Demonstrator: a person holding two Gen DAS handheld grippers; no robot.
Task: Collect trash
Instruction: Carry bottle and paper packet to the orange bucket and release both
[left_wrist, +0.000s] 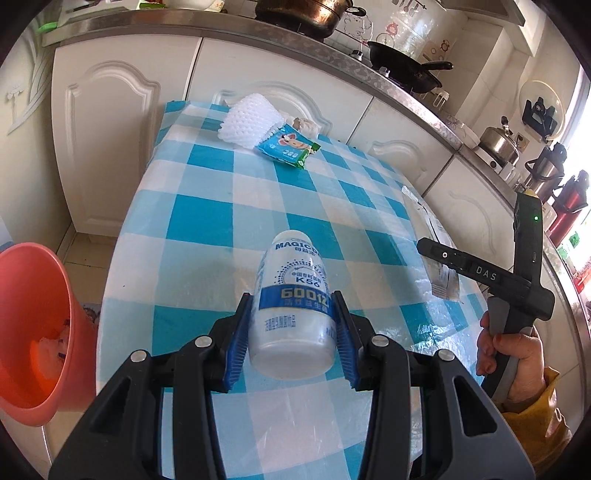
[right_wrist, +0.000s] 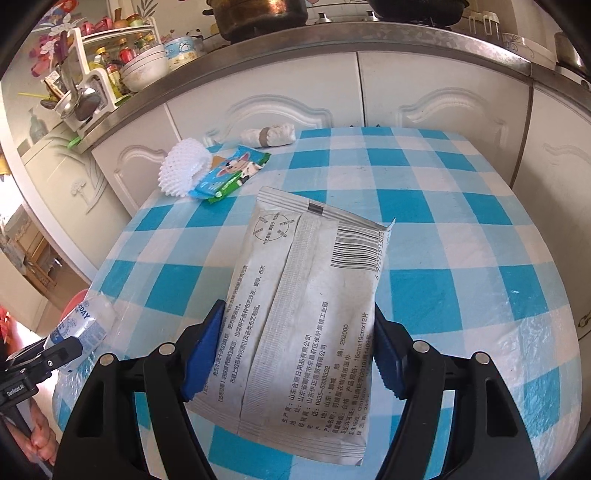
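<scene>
Kitchen cabinets fill the top of both views, and below them the table (left_wrist: 207, 206) wears a blue-and-white checked cloth. My left gripper (left_wrist: 293, 332) is clamped on a white plastic bottle (left_wrist: 291, 306), its blue pads (left_wrist: 239, 339) pressing the label band at lower centre. My right gripper (right_wrist: 295, 350) has a flat grey wipes pouch (right_wrist: 306, 295) between its pads at lower centre; the jaws stand wide and both pads appear to meet the pouch edges, so I judge it held, though only lightly. To do this step well, I should keep both grips firm, carry each item level over the orange bin (left_wrist: 33, 332), and release only when well inside its rim; the limp pouch may slip sideways. The left wrist view alone shows the bin, at the lower left edge beside the table. The right wrist view alone shows the pouch's printed back and a rolled white bundle (right_wrist: 267, 136) at the table's far edge. Both show the white foam net (left_wrist: 248, 120) and blue snack wrapper (left_wrist: 288, 146) lying uncollected at the far corner.
</scene>
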